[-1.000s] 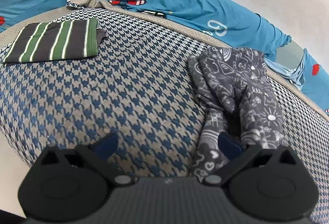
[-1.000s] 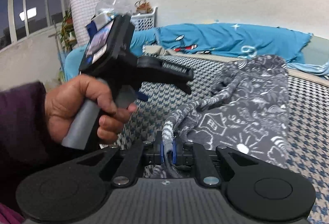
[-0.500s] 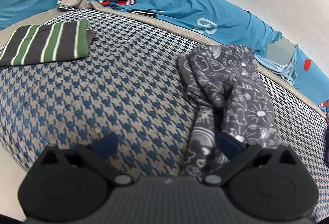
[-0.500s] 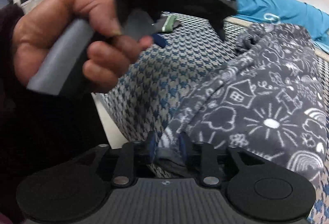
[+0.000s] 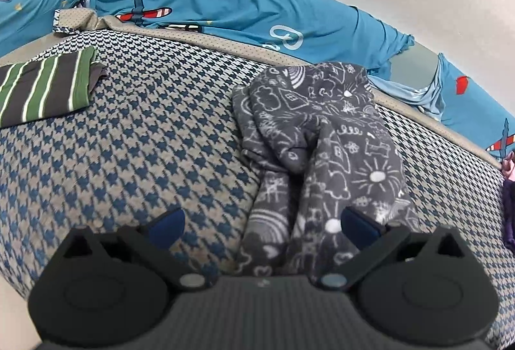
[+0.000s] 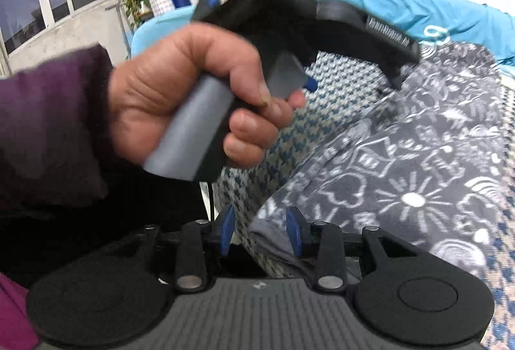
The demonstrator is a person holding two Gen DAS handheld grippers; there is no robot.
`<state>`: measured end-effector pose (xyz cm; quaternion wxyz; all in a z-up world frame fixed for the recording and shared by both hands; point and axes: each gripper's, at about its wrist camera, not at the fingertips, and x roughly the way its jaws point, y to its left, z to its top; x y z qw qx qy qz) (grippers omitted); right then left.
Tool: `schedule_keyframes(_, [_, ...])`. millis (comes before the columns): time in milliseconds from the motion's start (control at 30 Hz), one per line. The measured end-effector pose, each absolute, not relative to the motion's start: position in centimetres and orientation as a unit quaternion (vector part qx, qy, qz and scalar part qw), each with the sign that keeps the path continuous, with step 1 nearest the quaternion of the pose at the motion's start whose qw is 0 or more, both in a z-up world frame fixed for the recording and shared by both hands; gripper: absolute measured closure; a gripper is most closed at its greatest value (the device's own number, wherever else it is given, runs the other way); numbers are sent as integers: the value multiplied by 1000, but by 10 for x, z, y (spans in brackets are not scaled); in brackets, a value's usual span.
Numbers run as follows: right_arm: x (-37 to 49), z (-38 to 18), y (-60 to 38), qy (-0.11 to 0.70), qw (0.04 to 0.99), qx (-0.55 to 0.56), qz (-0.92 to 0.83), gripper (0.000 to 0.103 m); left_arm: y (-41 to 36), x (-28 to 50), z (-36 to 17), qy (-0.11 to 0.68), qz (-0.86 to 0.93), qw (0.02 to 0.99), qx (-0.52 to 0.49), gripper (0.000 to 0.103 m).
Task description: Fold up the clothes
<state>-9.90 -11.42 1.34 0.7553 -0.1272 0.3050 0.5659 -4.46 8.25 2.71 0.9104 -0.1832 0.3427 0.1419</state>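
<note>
Progress: striped garment (image 5: 45, 86) lies folded beyond your doodle-print garment (image 5: 325, 153), which remains unfolded; right hand-held gripper (image 6: 261, 232), just opening, straddles its hem unclamped; left hand-held gripper (image 5: 262, 223) gapes wide.

Left wrist: looking down, close, over the doodle-print garment (image 5: 325, 137).
Right wrist: facing the left hand (image 6: 190, 92).
Shared: that garment (image 6: 402, 163).

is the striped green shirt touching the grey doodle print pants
Apart. The left wrist view shows the striped green shirt far left of the grey pants, with bare houndstooth cover between them.

Doodle-print grey garment (image 5: 325, 137) on houndstooth bed (image 5: 154, 131)
</note>
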Motion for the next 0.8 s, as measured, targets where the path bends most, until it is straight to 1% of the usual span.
schedule_keyframes(267, [-78,29,-155,287,812,-75,502,68,82,-28,19,345,156,907,-183,0])
schedule_keyframes(367, [-68,32,-166,292,829,-62,473,68,83,-21,15,348,172,904,-180,0])
schedule_keyframes(467, [-63,30,-173,301,840,-62,447,68,91,-17,6,356,206,894,-179,0])
schedule_keyframes(600, [-56,23,-178,312,853,-77,411,68,108,-15,-9,369,230,875,-210,0])
schedule_keyframes(800, [-47,24,-195,316,861,-55,394,68,107,-15,-13,366,239,878,-194,0])
